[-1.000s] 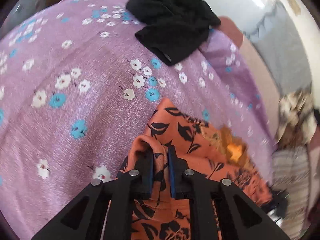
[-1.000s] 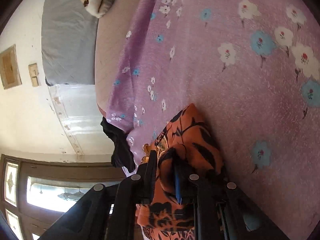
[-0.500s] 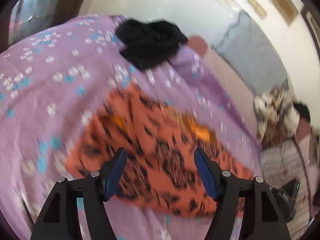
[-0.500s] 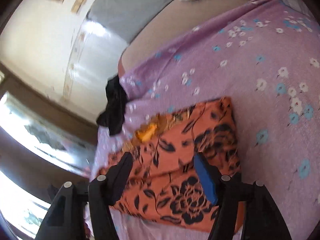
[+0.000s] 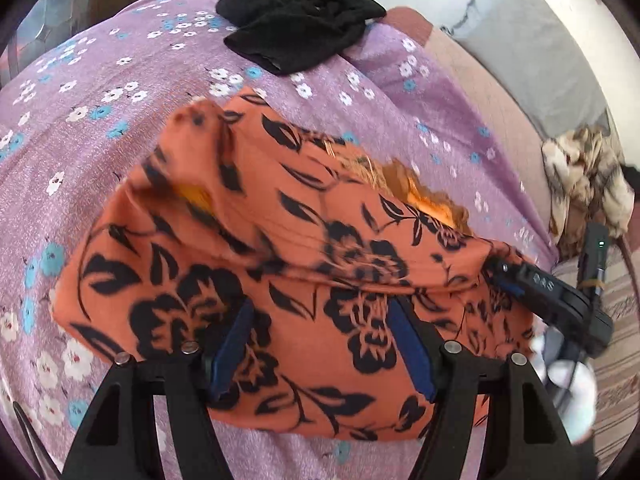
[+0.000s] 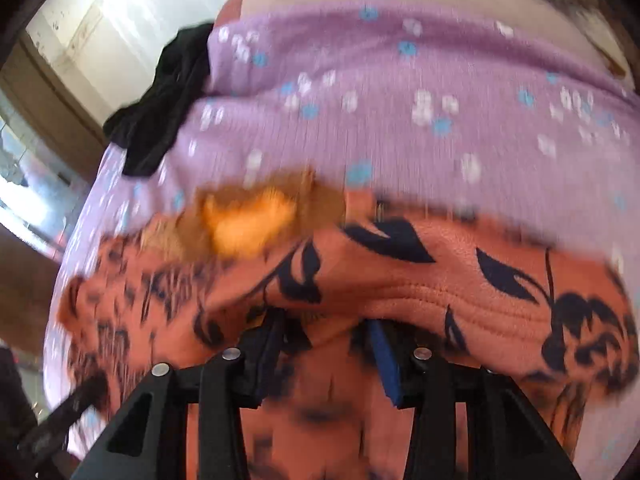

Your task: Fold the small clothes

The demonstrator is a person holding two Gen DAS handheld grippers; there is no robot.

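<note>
An orange garment with a black flower print [image 5: 280, 248] lies folded on the purple floral bedsheet [image 5: 100, 92]. My left gripper [image 5: 320, 344] is open, its blue-padded fingers spread over the garment's near edge. My right gripper [image 6: 326, 344] is open too, its fingers low at a thick folded edge of the same garment [image 6: 420, 280]; that view is blurred. A yellow lining shows at the garment's far edge [image 6: 248, 220]. The other gripper's black body [image 5: 560, 300] shows at the garment's right end.
A black garment [image 5: 300, 28] lies crumpled at the bed's far edge, also in the right wrist view [image 6: 160, 100]. A grey pillow [image 5: 540, 52] and a brown-and-cream blanket [image 5: 588, 176] lie at the right. The sheet [image 6: 400, 100] extends beyond the orange garment.
One second ago both grippers were shut on the orange garment. They have let go and opened, pulled back, and now sit low over its near edge.
</note>
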